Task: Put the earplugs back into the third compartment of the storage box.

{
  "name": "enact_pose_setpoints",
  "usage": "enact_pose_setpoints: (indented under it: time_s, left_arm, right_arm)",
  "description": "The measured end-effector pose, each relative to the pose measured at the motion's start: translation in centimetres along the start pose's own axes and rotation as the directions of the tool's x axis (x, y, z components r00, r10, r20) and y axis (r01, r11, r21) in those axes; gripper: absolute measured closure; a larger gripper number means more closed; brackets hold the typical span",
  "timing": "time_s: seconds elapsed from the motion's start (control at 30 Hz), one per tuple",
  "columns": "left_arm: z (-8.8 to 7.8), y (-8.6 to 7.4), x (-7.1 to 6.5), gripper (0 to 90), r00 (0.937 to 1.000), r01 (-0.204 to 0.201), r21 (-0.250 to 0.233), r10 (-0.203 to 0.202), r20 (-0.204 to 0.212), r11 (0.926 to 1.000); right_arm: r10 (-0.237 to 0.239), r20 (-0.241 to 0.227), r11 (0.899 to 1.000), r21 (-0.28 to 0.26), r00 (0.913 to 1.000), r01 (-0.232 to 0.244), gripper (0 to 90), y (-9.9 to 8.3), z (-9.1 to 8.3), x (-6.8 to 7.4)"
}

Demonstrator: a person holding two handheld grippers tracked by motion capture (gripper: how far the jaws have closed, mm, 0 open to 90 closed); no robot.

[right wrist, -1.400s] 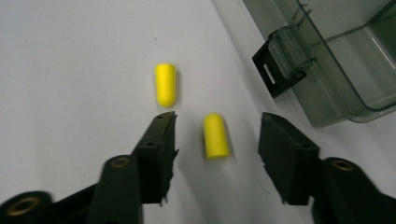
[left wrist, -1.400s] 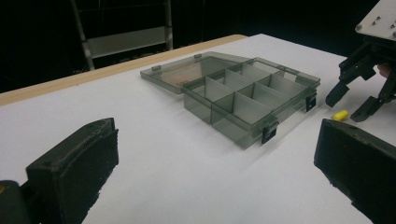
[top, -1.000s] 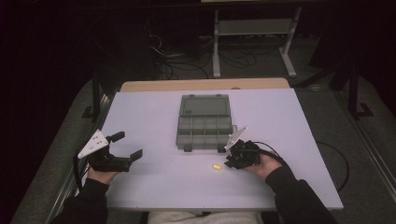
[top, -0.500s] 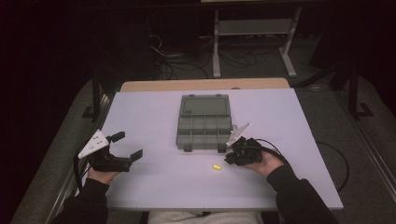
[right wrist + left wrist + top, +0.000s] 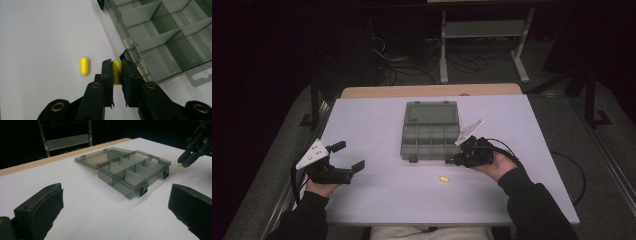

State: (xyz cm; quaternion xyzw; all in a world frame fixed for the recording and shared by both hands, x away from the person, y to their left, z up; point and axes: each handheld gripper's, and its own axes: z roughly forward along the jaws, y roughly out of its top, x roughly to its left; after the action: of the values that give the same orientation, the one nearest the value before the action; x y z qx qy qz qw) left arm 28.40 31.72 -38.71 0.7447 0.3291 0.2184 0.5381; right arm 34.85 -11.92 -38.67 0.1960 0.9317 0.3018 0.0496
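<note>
Your right gripper [image 5: 117, 72] was pinching a small yellow earplug [image 5: 116, 71] between its black jaws. The plug stood up between the pads, with its round end poking out on top. It looked soft and squishy, like foam.

The open box [image 5: 160, 42] lay just beside the jaws, up and to the right in the right gripper view. That was the way to carry the plug. The box was smoky see-through plastic, hard and smooth, cut into square cups by thin walls.

A second yellow earplug [image 5: 84, 66] lay on the white table [image 5: 377, 125], on the other side of the jaws.

Your left gripper [image 5: 346, 156] rested well apart from the box, jaws spread wide and holding nothing. So your right hand was much nearer.
</note>
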Motion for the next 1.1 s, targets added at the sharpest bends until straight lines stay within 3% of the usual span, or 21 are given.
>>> enact_pose_setpoints:
  time_s: [0.63,1.1]
  left_arm:
    - [0.0,0.0,0.0,0.0,1.0000,0.001,-0.001,-0.001,0.002,1.0000]
    - [0.0,0.0,0.0,0.0,1.0000,0.002,-0.001,-0.002,0.004,1.0000]
  right_arm:
    - [-0.028,0.019,1.000,-0.004,0.9994,0.028,78.7,3.6,-1.5,-1.4]
    - [-0.042,0.017,0.999,0.017,0.9990,0.042,78.8,6.6,-1.3,-3.1]
